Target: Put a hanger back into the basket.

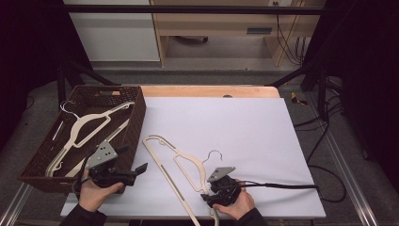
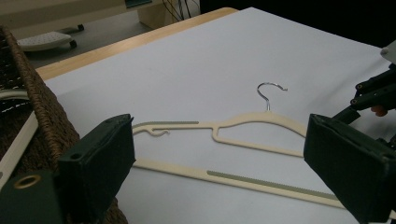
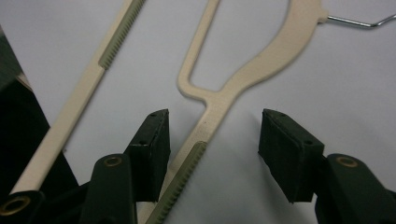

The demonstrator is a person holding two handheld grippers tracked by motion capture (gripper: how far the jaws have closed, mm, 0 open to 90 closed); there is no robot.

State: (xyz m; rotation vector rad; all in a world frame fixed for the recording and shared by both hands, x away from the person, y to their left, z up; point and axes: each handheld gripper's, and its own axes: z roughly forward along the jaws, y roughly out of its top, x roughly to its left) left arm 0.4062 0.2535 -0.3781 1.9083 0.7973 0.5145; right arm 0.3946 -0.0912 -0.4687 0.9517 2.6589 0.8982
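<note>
Cream hanger (image 1: 175,165) lies flat on the white table cover (image 1: 244,136), just right of the wicker basket (image 1: 134,123), which holds another hanger (image 1: 87,125). Left gripper (image 1: 136,170) hovers by the basket's near corner with jaws spread wide, the hanger out in front of them, untouched. Right gripper (image 3: 212,154) sits low at the hanger's near shoulder; its jaws straddle the arm, half parted, pads not pressing it.

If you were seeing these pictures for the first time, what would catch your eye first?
A cream hanger lies on the white sheet, its shoulder between the right gripper's open jaws. At the table's left, a brown wicker basket holds more hangers, with the left gripper beside it.
</note>
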